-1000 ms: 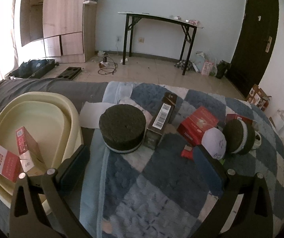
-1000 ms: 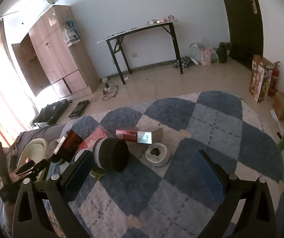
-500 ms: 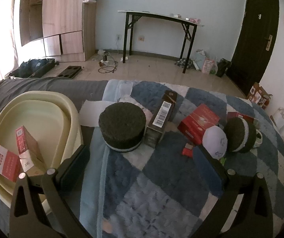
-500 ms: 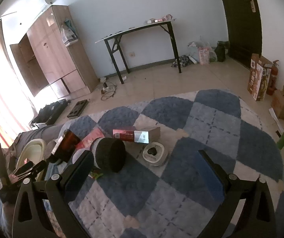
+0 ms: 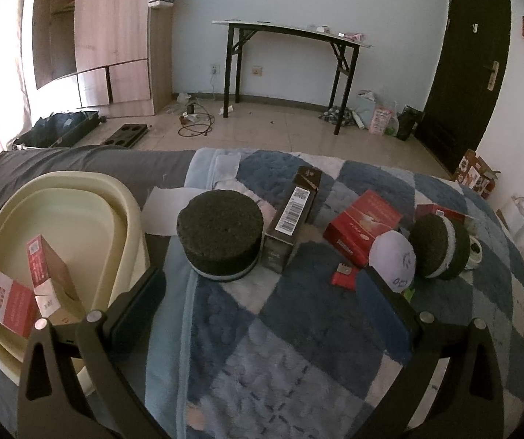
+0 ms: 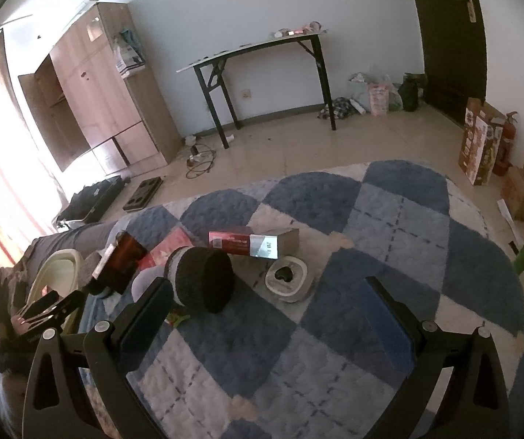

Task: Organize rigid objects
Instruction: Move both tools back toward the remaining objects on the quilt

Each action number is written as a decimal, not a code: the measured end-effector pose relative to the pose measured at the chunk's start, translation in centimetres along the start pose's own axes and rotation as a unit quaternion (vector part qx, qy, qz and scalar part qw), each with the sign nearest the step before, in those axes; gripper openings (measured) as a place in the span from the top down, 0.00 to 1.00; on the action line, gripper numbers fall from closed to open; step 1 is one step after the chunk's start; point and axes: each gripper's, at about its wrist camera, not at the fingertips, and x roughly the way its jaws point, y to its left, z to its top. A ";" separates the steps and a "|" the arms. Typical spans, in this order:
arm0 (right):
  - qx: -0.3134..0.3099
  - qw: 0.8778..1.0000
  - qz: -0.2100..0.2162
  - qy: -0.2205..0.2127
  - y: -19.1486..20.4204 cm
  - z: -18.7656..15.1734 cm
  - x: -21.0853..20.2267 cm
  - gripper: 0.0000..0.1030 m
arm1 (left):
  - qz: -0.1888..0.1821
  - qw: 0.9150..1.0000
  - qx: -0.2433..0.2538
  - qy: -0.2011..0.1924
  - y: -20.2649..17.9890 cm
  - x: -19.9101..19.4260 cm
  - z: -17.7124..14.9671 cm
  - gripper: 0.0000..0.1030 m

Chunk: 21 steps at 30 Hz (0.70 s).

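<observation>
Tongs of the left hand (image 5: pixel 265 292) stand wide open above the blue and white checked blanket (image 5: pixel 298 347) and hold nothing. Straight ahead of them, between the lines of their two fingers but apart from both, lies the flat round black sponge disc (image 5: pixel 221 234) on its light base. Just right of the disc, touching it or nearly so, is the long dark carton with a white barcode label (image 5: pixel 291 216). Further right lie the flat red box (image 5: pixel 362 223), the white ball (image 5: pixel 392 259) near the right finger, and the second black sponge disc standing on its edge (image 5: pixel 439 250). A small red item (image 5: pixel 343 278) lies on the blanket before the red box. At the left, beside the left finger, stands the cream oval plastic tub (image 5: pixel 126 212), with two red and white cartons (image 5: pixel 24 289) inside it.

The right tongs (image 6: pixel 269 311) are open as well and empty. The edge-standing black disc (image 6: pixel 203 278) lies just ahead of their left finger, near it. The white round dish with a dark thing inside (image 6: pixel 285 274) lies ahead between the fingers, and the red and silver carton (image 6: pixel 253 243) is behind it.
</observation>
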 end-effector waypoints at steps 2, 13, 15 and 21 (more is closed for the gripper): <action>0.001 1.000 -0.001 0.002 0.0 0.0 0.1 0.00 | -0.001 1.000 0.003 -0.001 -0.1 -0.1 0.1 0.00; 0.006 1.000 -0.002 0.008 -0.6 -0.1 0.7 0.00 | -0.036 0.999 0.019 0.003 -1.1 0.1 -0.1 0.00; 0.009 1.000 -0.001 0.006 -0.8 -0.1 0.7 0.00 | -0.032 0.999 0.024 0.001 -1.2 0.6 -0.2 0.00; 0.009 1.000 0.015 0.019 -0.9 -0.6 2.5 0.00 | -0.018 1.000 0.010 0.003 -0.1 1.7 -0.5 0.00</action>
